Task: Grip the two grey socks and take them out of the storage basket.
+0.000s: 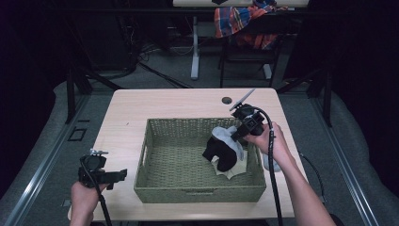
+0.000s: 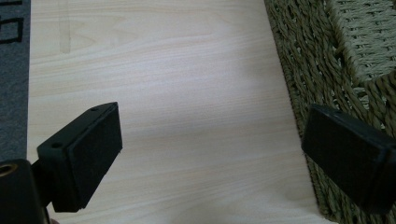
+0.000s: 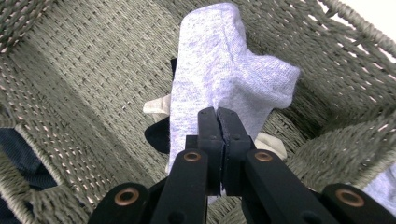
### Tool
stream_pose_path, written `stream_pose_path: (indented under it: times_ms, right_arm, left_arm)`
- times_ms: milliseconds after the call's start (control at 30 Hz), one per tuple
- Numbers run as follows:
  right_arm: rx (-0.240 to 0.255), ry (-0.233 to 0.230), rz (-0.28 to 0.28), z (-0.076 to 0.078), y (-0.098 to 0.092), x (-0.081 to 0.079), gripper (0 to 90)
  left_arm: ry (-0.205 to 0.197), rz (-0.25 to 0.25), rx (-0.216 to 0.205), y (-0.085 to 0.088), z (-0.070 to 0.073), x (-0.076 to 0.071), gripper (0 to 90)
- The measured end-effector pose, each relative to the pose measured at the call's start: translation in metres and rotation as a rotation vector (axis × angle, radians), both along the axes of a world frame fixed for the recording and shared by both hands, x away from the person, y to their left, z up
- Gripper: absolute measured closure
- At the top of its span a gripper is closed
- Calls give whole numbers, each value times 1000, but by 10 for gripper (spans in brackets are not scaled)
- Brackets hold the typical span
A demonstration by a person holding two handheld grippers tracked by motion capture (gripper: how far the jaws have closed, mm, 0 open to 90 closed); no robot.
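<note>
High view: I am holding the right gripper [image 1: 236, 133] over the basket [image 1: 155, 186], pinching a grey sock [image 1: 227, 137] above a black sock [image 1: 221, 151]; the left gripper [image 1: 117, 176] is resting at the table [image 1: 164, 101] edge. Left gripper view: its jaws are standing wide apart, gripping nothing. Right gripper view: the jaws are clamping the grey sock [image 3: 219, 74] tight.
</note>
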State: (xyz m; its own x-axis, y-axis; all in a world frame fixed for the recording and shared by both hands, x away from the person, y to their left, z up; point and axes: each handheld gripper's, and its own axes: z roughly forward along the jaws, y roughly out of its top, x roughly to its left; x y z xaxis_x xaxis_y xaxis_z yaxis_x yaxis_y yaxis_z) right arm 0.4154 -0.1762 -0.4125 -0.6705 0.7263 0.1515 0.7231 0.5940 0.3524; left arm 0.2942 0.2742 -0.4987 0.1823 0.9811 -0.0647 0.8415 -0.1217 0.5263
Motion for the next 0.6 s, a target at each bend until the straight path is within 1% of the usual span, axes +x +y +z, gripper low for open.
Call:
stream_pose_path:
  times_ms: [100, 133, 167, 267, 300, 367, 400, 433, 467, 600]
  right_arm:
    - [14, -4, -2, 4, -1, -2, 896]
    - [19, -19, 4, 9, -2, -3, 896]
    - [12, -22, 12, 11, -2, -4, 896]
    - [21, -42, 11, 17, -4, -6, 896]
    - [21, -42, 11, 17, -4, -6, 896]
    - [30, -52, 12, 24, -7, -8, 896]
    - [30, -52, 12, 24, -7, -8, 896]
    - [43, -60, 10, 29, -10, -10, 896]
    - [43, -60, 10, 29, -10, -10, 896]
    - [66, -83, 0, 39, -17, -14, 896]
  left_arm:
    - [2, -1, 2, 0, 0, 0, 52]
    - [6, 2, 4, 0, -1, 1, 52]
    - [6, 2, 4, 0, -1, 1, 51]
    - [4, 5, 3, 0, -1, 1, 51]
    - [3, 2, 3, 0, -1, 1, 51]
    - [1, 1, 3, 0, 0, 0, 51]
    - [1, 1, 3, 0, 0, 0, 51]
    - [2, 1, 2, 0, 0, 0, 51]
    - [3, 3, 2, 0, -1, 0, 51]
    - [5, 4, 5, 0, -1, 1, 51]
